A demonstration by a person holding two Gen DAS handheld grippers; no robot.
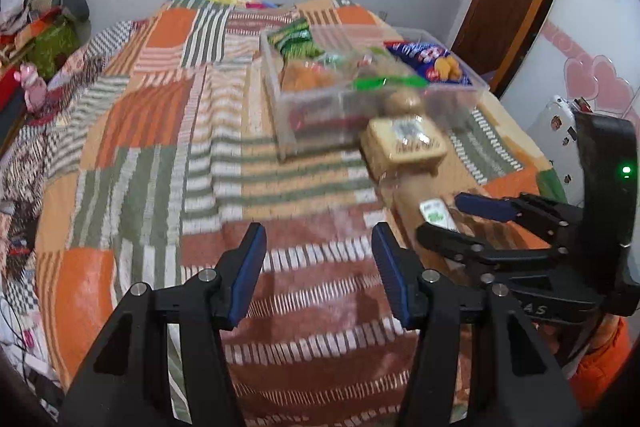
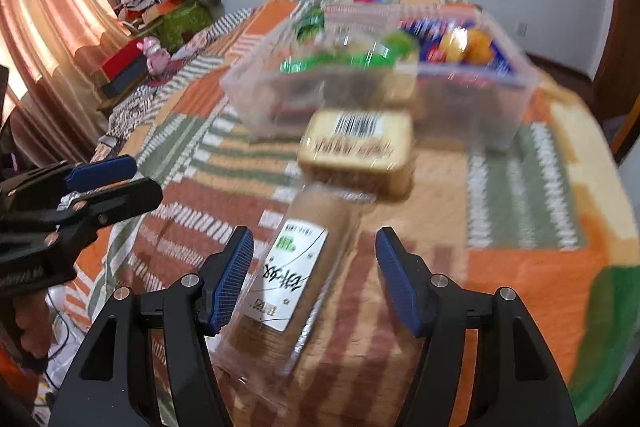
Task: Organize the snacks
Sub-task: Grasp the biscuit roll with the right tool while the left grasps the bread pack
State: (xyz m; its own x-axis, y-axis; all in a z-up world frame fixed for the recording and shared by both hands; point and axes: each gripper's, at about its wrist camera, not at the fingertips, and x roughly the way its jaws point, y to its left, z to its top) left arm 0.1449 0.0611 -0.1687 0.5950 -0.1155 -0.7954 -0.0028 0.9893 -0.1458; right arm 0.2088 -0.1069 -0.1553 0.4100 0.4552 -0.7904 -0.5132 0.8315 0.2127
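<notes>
L wrist view: left gripper is hanging over the patchwork bedspread w/ jaws parted a moderate way, nothing but cloth showing between the pads. One clear plastic bin is sitting at 12–1 o'clock from it, holding approx 3 bagged snacks: a green pack, an orange one and a blue one; blur is making the count unsure. One clear-wrapped bread pack is lying just in front of the bin, stretching toward 2 o'clock. The right gripper is showing at 3 o'clock, its two fingers either side of the pack's near end. An orange sleeve is peeking out at 4 o'clock.

R wrist view: right gripper is pointing down at the bread pack, jaws standing fairly wide. The pack is lying between them, close to the left pad; no squeeze visible, right pad well clear. Bin is sitting at 12 o'clock, heavily blurred. Only this view is showing the pack's white label, the barcode on its far end, and one curtain at 10 o'clock. The left gripper is sitting at 9 o'clock, seen side-on.
</notes>
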